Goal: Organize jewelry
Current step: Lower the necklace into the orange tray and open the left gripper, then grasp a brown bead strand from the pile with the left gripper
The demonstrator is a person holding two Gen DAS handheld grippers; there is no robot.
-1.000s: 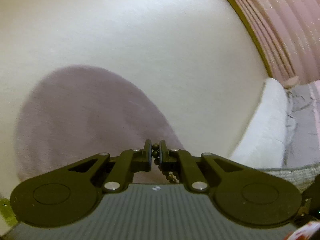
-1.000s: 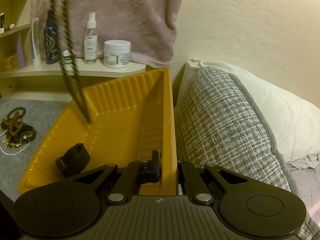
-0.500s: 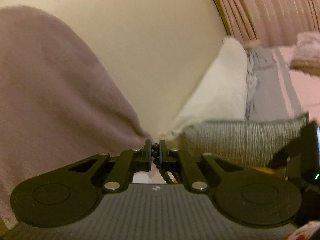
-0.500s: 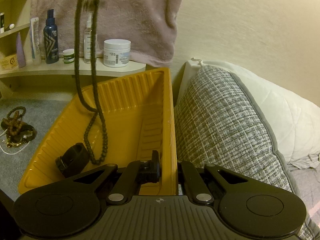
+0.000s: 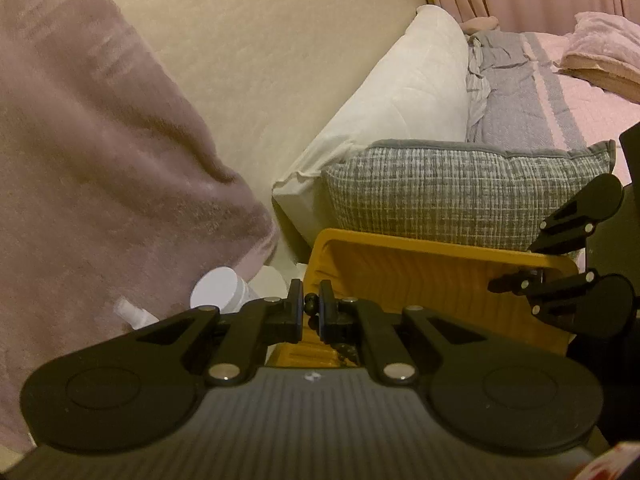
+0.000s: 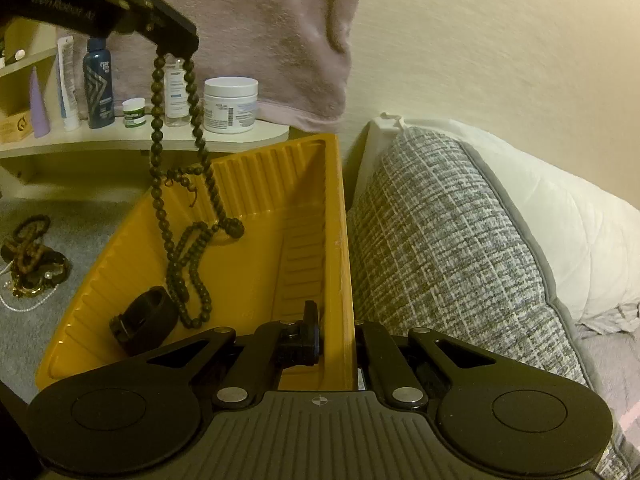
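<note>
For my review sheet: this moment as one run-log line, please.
left gripper: shut on bead necklace | necklace: lower loops resting in yellow tray | right gripper: shut on tray wall | step: lowering necklace

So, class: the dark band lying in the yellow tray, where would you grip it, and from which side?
Grip the dark band across its upper wall, coming down from above. It lies tilted on the yellow tray floor, its ring opening exposed, so one finger could probably slip inside.
</note>
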